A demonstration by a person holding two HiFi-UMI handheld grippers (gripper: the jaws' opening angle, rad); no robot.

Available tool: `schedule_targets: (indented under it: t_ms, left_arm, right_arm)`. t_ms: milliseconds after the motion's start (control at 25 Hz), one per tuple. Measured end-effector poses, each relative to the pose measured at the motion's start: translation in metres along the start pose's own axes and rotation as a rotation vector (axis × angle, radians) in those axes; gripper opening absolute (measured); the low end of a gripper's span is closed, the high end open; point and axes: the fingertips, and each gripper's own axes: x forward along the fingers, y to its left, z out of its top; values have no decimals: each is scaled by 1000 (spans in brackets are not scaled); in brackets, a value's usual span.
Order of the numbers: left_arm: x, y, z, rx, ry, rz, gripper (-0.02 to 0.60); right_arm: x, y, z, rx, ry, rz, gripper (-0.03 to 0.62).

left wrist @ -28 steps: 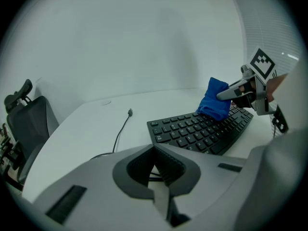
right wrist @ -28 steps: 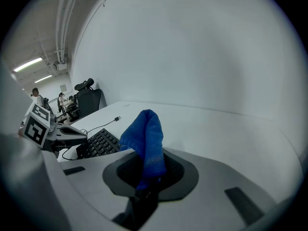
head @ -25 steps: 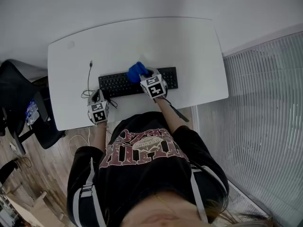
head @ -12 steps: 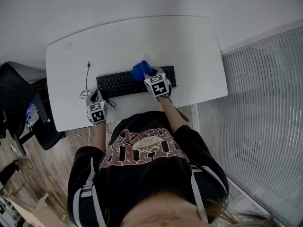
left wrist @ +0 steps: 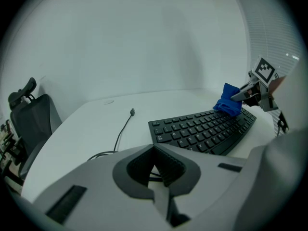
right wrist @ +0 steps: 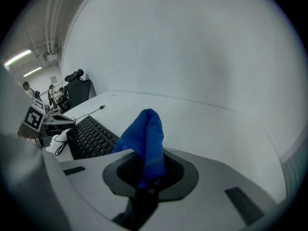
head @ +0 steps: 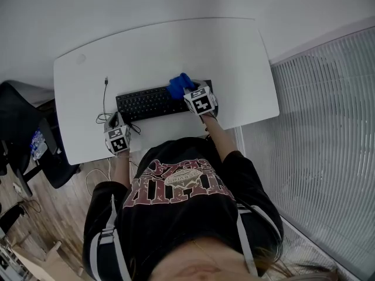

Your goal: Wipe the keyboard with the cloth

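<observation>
A person seen from above holds 2 grippers over a white table [head: 176, 51]. The right gripper [head: 192, 93] has its jaws closed on a blue cloth [right wrist: 144, 138], which bunches up ahead of the tips and rests on the right end of a black keyboard [head: 149, 103]. The cloth looks soft, light and limp, so a pinch on a gathered fold, as here, should hold it. The keyboard looks light enough to slide under a hard wipe. The right forearm reaches forward, with the gripper angled down toward the keys. The left gripper [left wrist: 156, 170] sits low near the table's front edge, jaws together and empty, with the keyboard just ahead to its right and a cable [left wrist: 122, 129] ahead.
</observation>
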Motion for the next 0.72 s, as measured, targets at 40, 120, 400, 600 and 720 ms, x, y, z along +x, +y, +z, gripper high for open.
schedule_targets:
  t_ms: [40, 120, 400, 600, 720]
  left_arm:
    - [0, 0, 0, -1, 0, 2, 34]
    - [0, 0, 0, -2, 0, 7, 32]
    - [0, 0, -2, -4, 4, 12, 34]
    - [1, 0, 0, 3, 7, 14, 34]
    - [3, 1, -1, 9, 4, 16, 34]
  right_arm:
    - [-1, -4, -2, -6, 2, -5, 64]
    - [-3, -12, -5, -23, 10, -8, 64]
    - [-12, -35, -19, -2, 29, -39, 64]
    - [-17, -47, -26, 26, 25, -68, 64]
    - [-19, -56, -32, 32, 23, -88, 64]
